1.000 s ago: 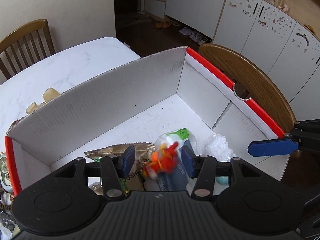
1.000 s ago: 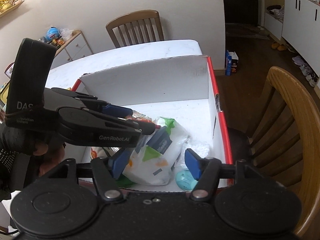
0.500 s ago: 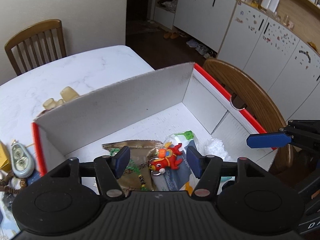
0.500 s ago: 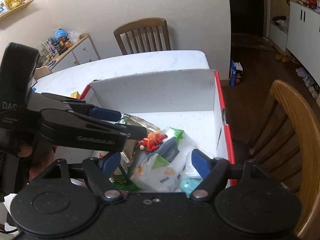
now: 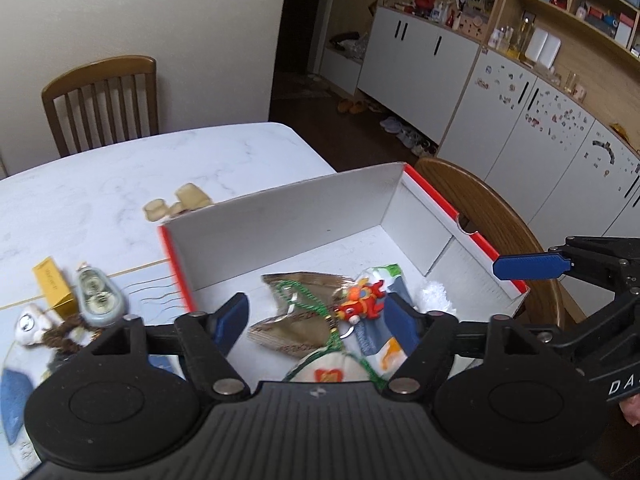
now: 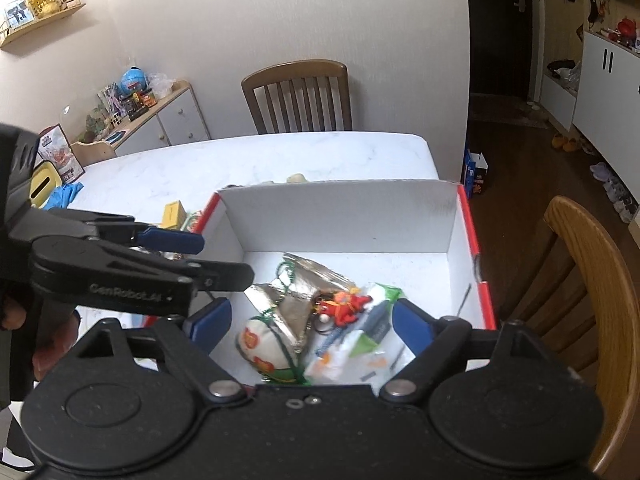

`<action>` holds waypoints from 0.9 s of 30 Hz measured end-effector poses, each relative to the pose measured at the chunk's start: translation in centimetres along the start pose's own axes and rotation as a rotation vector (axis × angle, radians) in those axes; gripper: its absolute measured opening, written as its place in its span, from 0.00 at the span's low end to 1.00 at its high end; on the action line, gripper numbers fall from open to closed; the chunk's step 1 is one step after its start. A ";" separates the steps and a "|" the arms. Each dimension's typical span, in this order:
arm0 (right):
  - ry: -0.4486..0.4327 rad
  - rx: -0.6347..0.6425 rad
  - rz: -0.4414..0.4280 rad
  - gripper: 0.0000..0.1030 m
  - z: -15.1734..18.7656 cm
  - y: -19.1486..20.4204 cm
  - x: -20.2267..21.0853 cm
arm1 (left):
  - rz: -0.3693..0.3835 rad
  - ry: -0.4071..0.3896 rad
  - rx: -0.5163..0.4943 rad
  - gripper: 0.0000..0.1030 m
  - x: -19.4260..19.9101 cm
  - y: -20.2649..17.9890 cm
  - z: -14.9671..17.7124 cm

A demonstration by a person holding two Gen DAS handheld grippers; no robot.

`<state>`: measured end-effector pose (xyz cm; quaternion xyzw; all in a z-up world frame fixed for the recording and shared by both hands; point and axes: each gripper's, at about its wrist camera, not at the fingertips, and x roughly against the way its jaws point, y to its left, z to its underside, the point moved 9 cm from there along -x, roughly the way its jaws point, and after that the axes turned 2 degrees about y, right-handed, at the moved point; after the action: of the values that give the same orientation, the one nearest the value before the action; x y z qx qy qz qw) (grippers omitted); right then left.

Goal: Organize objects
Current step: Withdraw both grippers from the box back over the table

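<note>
A white cardboard box with red edges [image 5: 288,216] [image 6: 340,216] stands on the marble table. In it lie a red and orange toy keychain [image 5: 360,300] [image 6: 344,304], a crumpled gold foil bag [image 5: 296,312] [image 6: 296,300], a white pouch with green cord [image 6: 260,344] and a white and green packet [image 6: 360,340]. My left gripper [image 5: 316,320] is open and empty above the box's near left part. My right gripper [image 6: 310,322] is open and empty above the box's near side.
Left of the box lie a yellow box [image 5: 54,284], a grey oval tape dispenser [image 5: 98,296], a small plush [image 5: 36,324] and beige pieces [image 5: 176,204]. Wooden chairs stand at the far side [image 6: 300,96] and the right [image 6: 592,320].
The red toy has left my left gripper and now lies in the box. Both grippers have risen and pulled back from the box.
</note>
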<state>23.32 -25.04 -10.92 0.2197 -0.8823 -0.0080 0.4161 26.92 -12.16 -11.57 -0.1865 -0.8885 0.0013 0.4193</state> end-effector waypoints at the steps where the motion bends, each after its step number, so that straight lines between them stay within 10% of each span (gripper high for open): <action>1: -0.001 0.002 -0.001 0.85 0.0 0.5 0.0 | -0.005 -0.007 0.002 0.77 0.5 0.5 0.2; 27: 0.045 0.110 -0.074 0.90 0.8 17.4 -3.3 | -0.064 -0.053 0.140 1.00 8.3 17.8 5.0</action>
<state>17.96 -8.20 -10.38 0.2749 -0.8632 0.0299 0.4224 24.22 7.96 -11.45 -0.1282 -0.9025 0.0548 0.4076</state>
